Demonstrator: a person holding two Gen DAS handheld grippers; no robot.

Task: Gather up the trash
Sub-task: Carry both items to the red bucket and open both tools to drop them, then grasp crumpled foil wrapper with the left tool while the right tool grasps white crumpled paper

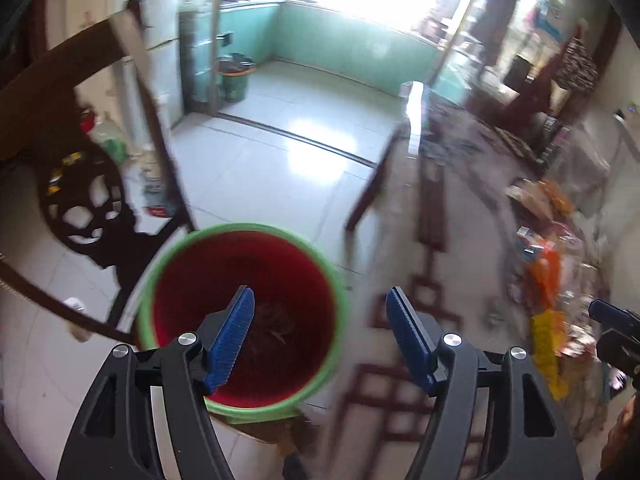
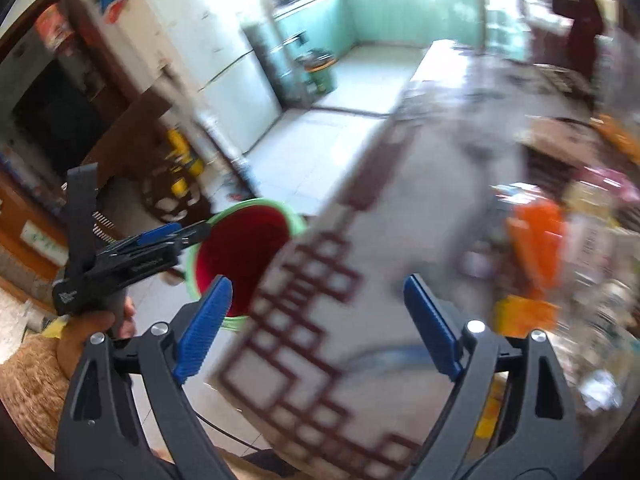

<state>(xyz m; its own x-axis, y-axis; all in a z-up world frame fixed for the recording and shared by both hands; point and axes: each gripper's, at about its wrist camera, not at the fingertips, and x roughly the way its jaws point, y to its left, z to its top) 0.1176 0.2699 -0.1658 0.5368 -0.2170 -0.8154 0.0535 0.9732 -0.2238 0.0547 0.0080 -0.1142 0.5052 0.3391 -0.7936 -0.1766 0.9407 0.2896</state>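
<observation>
Both jaws gape empty, the left hand-held gripper (image 1: 320, 300) over the red bin (image 1: 244, 316) at its 10 o'clock, the right hand-held gripper (image 2: 318, 288) above the worktop (image 2: 400, 200), so a drop looks finished and more litter (image 2: 536, 240) at 2 o'clock probably needs fetching.

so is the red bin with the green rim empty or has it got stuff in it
Not empty: the left wrist view shows the bin upright, with some dark scraps lying at its bottom, though most of it is unfilled.
</observation>
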